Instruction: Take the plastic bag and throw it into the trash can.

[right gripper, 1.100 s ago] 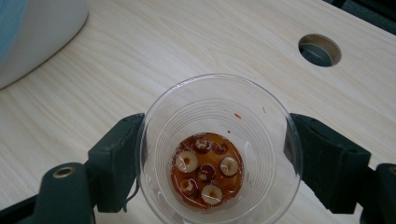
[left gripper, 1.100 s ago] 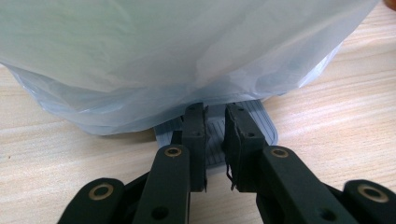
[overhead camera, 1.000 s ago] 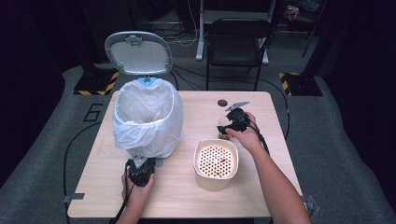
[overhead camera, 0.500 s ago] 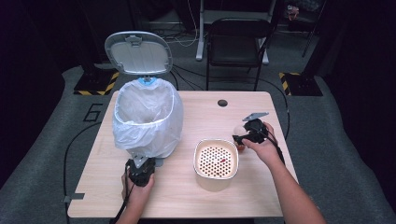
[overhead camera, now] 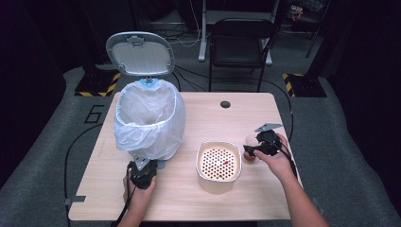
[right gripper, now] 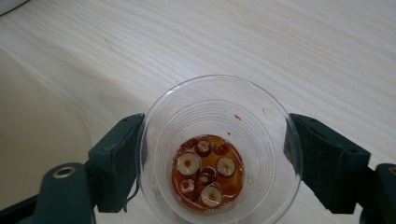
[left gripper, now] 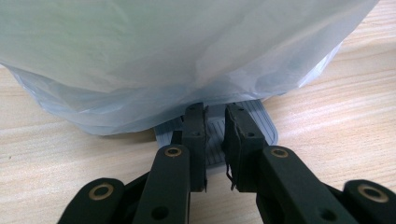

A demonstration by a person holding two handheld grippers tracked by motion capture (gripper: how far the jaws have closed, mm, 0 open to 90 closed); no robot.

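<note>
The clear plastic cup sits clamped between the jaws of your right gripper, just right of the perforated cream strainer bowl near the table's right edge; sliced red dates in reddish liquid lie at its bottom; your left gripper has its jaws nearly together, holding nothing, tips over the grey pedal of the bin; the bin's white bag hangs over it, lid raised.
</note>
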